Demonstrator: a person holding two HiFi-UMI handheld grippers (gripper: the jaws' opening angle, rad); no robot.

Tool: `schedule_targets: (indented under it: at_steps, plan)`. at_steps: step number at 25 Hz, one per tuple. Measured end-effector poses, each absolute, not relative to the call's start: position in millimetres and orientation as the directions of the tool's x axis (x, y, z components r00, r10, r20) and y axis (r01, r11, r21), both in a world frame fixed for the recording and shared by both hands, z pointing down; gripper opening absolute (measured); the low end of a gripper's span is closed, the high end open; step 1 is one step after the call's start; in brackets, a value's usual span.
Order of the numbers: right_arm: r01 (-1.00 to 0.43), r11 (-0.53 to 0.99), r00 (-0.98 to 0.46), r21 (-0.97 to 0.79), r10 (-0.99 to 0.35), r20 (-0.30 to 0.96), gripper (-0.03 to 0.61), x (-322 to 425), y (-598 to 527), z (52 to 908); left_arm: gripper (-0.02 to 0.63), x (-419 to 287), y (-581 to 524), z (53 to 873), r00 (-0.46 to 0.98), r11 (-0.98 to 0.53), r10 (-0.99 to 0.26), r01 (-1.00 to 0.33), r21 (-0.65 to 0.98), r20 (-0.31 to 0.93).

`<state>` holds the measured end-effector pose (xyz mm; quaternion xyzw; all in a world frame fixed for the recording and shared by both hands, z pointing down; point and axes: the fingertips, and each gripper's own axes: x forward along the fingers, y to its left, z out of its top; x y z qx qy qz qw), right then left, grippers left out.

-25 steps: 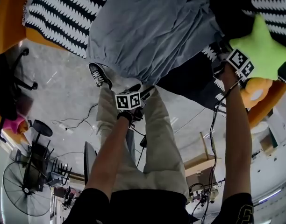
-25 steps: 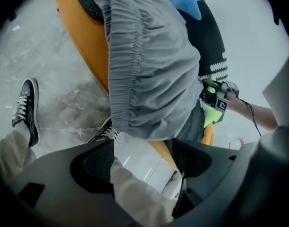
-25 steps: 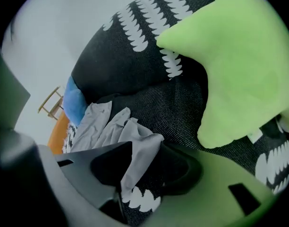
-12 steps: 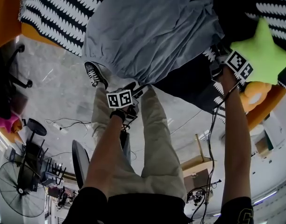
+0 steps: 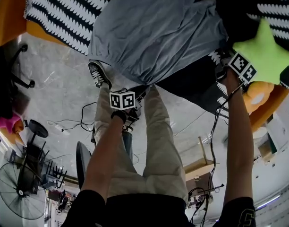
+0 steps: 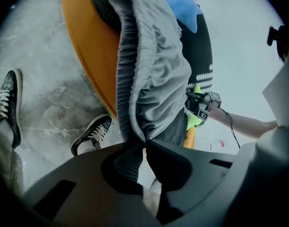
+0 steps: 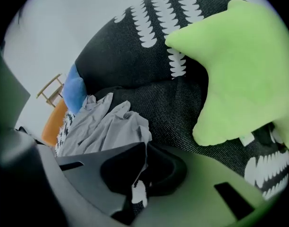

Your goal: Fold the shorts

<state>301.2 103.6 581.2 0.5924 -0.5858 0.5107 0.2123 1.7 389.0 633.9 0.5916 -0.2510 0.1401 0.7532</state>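
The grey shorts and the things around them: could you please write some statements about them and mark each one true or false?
1. The left hand-held gripper is shut on the grey shorts. True; its jaws have just been closing on the waistband end.
2. The right hand-held gripper is open and empty. False: it is shut on an edge of the shorts, having just closed further.
3. A green star-shaped cushion lies near the right hand-held gripper. True.
4. The shorts lie on the floor. False: they lie on a black and white patterned cover.
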Motion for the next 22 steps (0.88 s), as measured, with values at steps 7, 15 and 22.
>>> schedule_targets:
  at_steps: [7, 15, 22]
  plan:
    - [-0.923, -0.248, -0.151, -0.294, -0.469, 0.87, 0.02, 328.8, 108.2, 556.5, 0.031, 6.6, 387.8, 578.5, 0.827, 0.266, -0.098, -0.515, 0.815, 0.554]
    - [-0.947, -0.245, -0.078, -0.207, -0.448, 0.891, 0.018, 378.4, 110.1, 548.8, 0.028, 43.4, 388.9, 521.5, 0.876, 0.186, -0.036, -0.467, 0.865, 0.481]
    - [-0.96, -0.253, -0.004, -0.12, -0.417, 0.909, 0.02, 408.9, 119.9, 512.9, 0.028, 68.9, 384.3, 490.6, 0.878, 0.107, 0.02, -0.477, 0.872, 0.478]
